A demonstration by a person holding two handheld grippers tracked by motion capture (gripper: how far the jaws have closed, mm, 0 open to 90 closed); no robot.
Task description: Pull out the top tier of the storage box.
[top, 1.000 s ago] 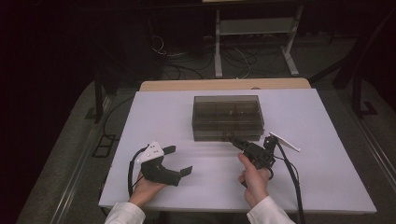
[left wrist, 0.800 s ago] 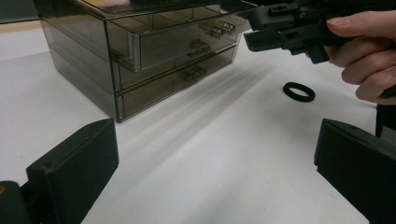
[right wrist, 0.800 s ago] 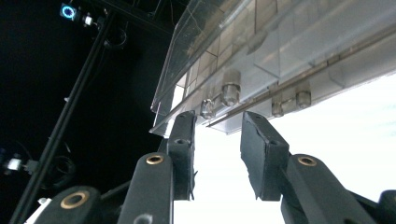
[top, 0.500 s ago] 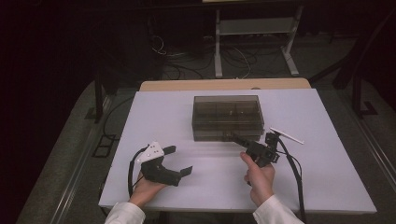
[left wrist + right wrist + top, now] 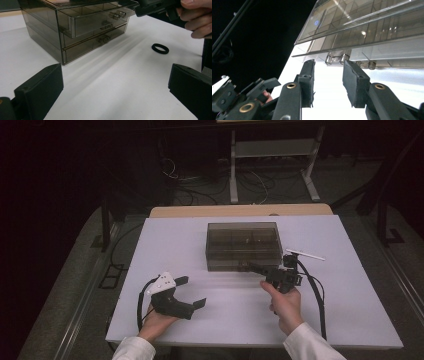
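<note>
A smoky clear drawer box [image 5: 243, 245] stands mid-table, and in the left gripper view its top drawer [image 5: 95, 21] sits pulled out a little. My right gripper [image 5: 246, 267] is raised at the box's front. In the right gripper view its tips [image 5: 328, 67] flank a clear drawer handle [image 5: 337, 59] without pressing on it, and the jaws have just been opening slightly. My left gripper [image 5: 192, 291] rests open on the table at the near left, nothing between its fingers [image 5: 40, 92]. A small black ring [image 5: 160, 48] lies on the table right of the box.
The white tabletop [image 5: 350, 310] ends in a front edge close to the forearms. A wooden surface [image 5: 240, 211] adjoins its far edge. Cables and a white stand [image 5: 270, 150] sit on the dark floor beyond. A black cable [image 5: 316, 292] trails from the right gripper.
The right gripper has lifted off the table and moved up and left to the front of the box. The left gripper has stayed put.
</note>
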